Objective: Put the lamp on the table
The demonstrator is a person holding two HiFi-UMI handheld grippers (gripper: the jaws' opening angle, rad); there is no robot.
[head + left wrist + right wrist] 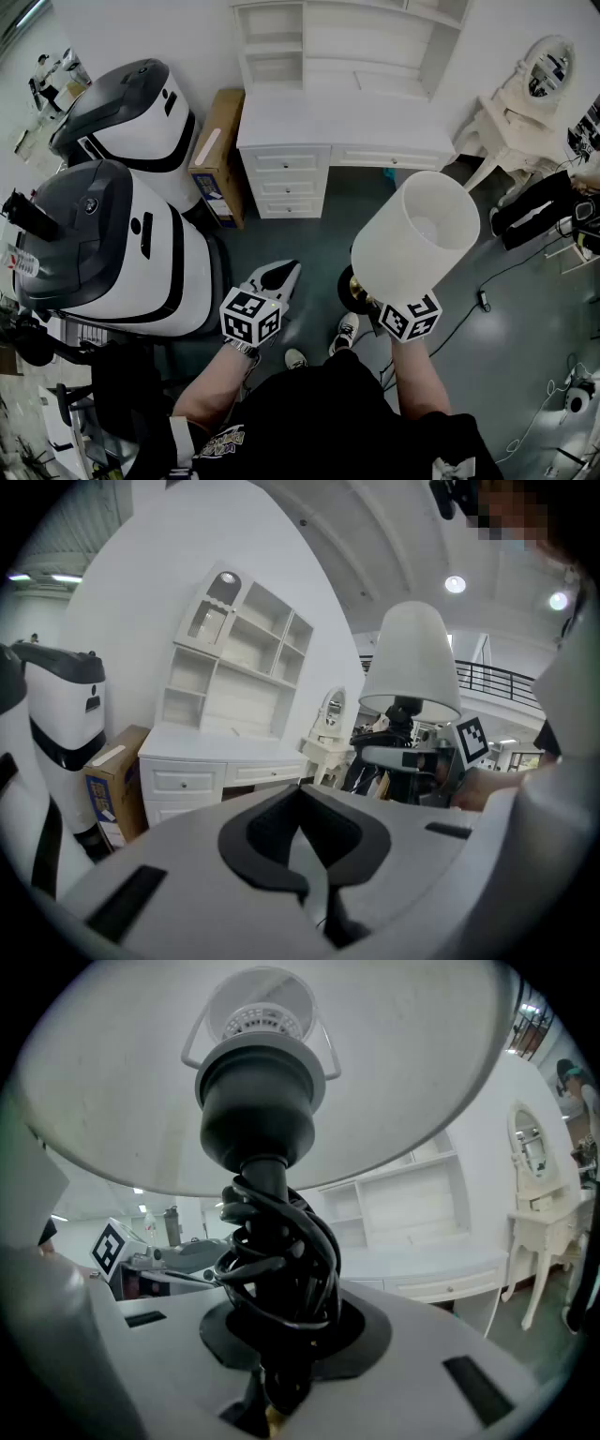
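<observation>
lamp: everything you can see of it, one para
The lamp has a white drum shade, a black socket and stem with its black cord coiled round it, and a dark round base. The right tongs clamp the stem, holding it in the air, short of the white desk.
</observation>
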